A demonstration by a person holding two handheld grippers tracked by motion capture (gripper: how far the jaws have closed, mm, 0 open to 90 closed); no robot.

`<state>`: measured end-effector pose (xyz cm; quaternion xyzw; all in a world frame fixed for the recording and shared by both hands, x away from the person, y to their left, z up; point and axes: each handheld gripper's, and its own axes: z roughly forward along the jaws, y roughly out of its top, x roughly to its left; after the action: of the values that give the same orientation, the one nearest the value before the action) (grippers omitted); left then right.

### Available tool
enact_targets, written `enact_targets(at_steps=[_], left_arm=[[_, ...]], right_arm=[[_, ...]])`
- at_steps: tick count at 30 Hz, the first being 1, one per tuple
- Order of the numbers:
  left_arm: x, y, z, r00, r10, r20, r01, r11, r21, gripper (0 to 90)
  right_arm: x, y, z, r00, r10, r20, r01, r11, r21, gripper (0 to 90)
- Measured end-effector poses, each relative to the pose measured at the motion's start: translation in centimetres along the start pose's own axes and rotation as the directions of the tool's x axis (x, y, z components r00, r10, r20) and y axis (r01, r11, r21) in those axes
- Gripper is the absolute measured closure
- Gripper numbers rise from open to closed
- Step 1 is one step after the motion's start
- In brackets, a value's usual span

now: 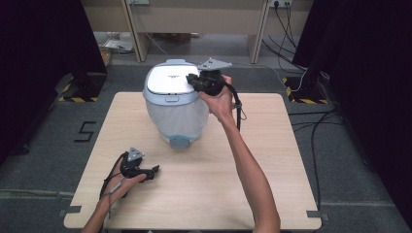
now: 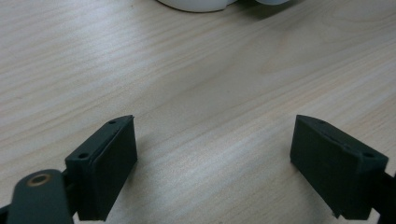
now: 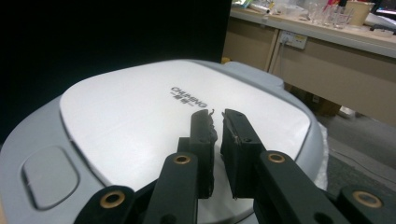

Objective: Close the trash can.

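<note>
A pale wooden table [image 1: 204,194] stands on a grey floor [image 1: 43,141], with dark curtains [image 1: 43,43] hanging at both sides and a beige bench [image 1: 204,19] across the far end of the room. Black cables [image 1: 311,121] trail over the floor to the right of the table. On the far half of the table, a little left of centre, sits a rice cooker [image 1: 177,119] with a pale blue-grey body and a white lid [image 1: 170,80]; the lid lies flat and closed, and it carries a small dark logo [image 3: 187,97] near its middle and a rounded grey button [image 3: 49,177] at its front edge. A small grey tab [image 1: 178,141] juts from the base of the cooker toward the person. The right hand [image 1: 221,102] reaches over from the near side and holds the right gripper [image 1: 190,80] at the right-hand rim of the lid, just above it; whether it touches the lid I cannot tell. In the right gripper view its jaws stand almost together, a thin slit between them, with nothing gripped. The left hand [image 1: 124,182] rests at the near left of the table, well apart from the cooker, holding the left gripper [image 1: 155,170] low over the bare wood. In the left gripper view its jaws are spread wide with only tabletop between them, and the cooker's base shows at the top edge.
</note>
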<state>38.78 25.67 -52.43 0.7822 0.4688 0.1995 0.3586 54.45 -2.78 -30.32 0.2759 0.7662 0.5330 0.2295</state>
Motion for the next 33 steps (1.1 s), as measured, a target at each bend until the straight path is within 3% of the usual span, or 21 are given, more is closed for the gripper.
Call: enact_targets(at_steps=[10,16,19,21,26,30,33], left_arm=[[0.0,0.0,0.0,1.0,0.0,0.0,0.0,1.0,0.0,13.6],[0.0,0.0,0.0,1.0,-0.001,-0.001,0.001,1.0,-0.001,13.6],[0.0,0.0,0.0,1.0,-0.001,-0.002,0.001,1.0,0.0,13.6],[0.0,0.0,0.0,1.0,-0.002,-0.004,0.002,1.0,-0.002,13.7],[0.0,0.0,0.0,1.0,-0.005,-0.003,0.005,1.0,-0.001,13.7],[0.0,0.0,0.0,1.0,-0.005,-0.002,0.005,1.0,-0.001,13.7],[0.0,0.0,0.0,1.0,-0.005,-0.002,0.005,1.0,-0.001,13.7]], right_arm=[[2.6,-0.1,0.0,0.9997,-0.016,-0.021,0.016,1.0,-0.007,82.1],[4.7,-0.1,0.6,0.9992,-0.039,-0.004,0.039,0.999,-0.022,83.6],[5.9,0.0,0.8,0.9908,-0.123,0.056,0.124,0.992,-0.014,84.9],[6.2,0.0,1.0,0.9872,-0.148,0.06,0.147,0.989,0.015,86.2],[6.5,0.2,1.0,0.9872,-0.147,0.062,0.145,0.989,0.036,85.4],[6.1,0.3,0.5,0.9964,-0.065,0.055,0.063,0.998,0.03,62.5],[5.3,0.0,-0.2,0.9972,-0.019,0.072,0.02,1.0,-0.009,54.4]])
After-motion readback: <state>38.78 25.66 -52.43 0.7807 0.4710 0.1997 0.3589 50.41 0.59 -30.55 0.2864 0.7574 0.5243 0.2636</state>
